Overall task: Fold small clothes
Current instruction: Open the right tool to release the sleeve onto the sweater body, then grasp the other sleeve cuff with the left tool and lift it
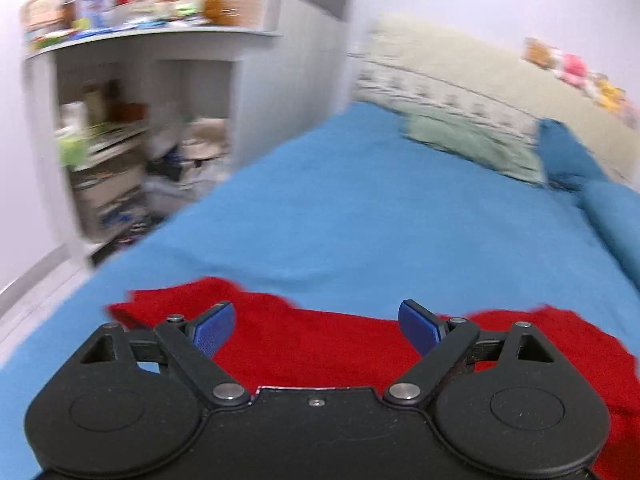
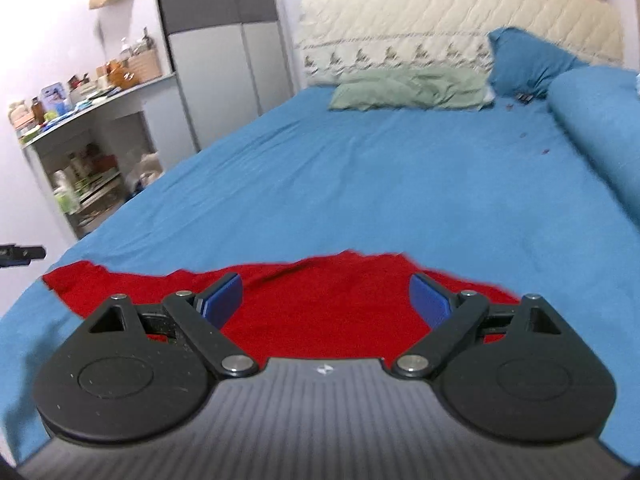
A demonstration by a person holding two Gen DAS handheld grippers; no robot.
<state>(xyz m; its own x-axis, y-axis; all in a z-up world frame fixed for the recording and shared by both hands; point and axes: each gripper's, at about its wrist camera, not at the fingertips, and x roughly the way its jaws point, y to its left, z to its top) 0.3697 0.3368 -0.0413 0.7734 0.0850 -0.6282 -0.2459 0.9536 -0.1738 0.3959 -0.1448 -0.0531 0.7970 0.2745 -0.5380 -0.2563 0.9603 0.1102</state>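
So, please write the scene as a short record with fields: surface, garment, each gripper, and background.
surface: bed with blue sheet
garment: red cloth, spread near the front edge of the bed
left gripper: open, above the cloth, holds nothing
right gripper: open, above the cloth, holds nothing
background: green pillow, blue pillow, shelf, wardrobe

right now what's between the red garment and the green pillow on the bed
Only bare blue sheet lies between the red garment and the green pillow; the right wrist view shows it most clearly.
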